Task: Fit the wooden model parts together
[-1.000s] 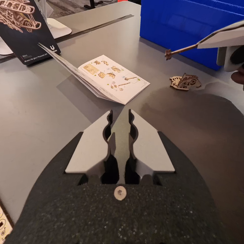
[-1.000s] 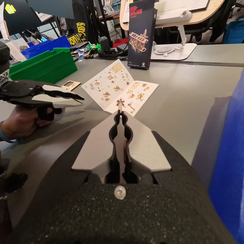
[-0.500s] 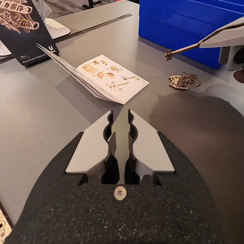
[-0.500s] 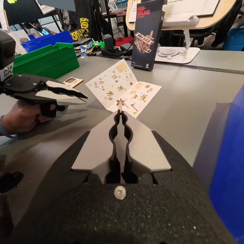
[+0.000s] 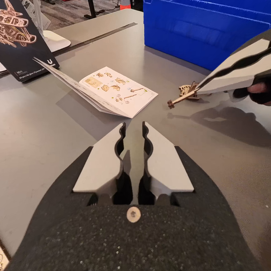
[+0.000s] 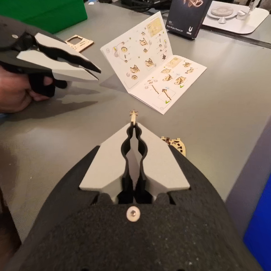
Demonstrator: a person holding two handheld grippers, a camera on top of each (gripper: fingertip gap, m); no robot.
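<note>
The left gripper is held low over the surface, its jaws parted and nothing between them. The right gripper is tilted downward, its jaws pinched together at the tips. Each is gripped by a hand.

Lab-like workroom: grey worktable, blue storage bin, green bin, tangled cables.
</note>
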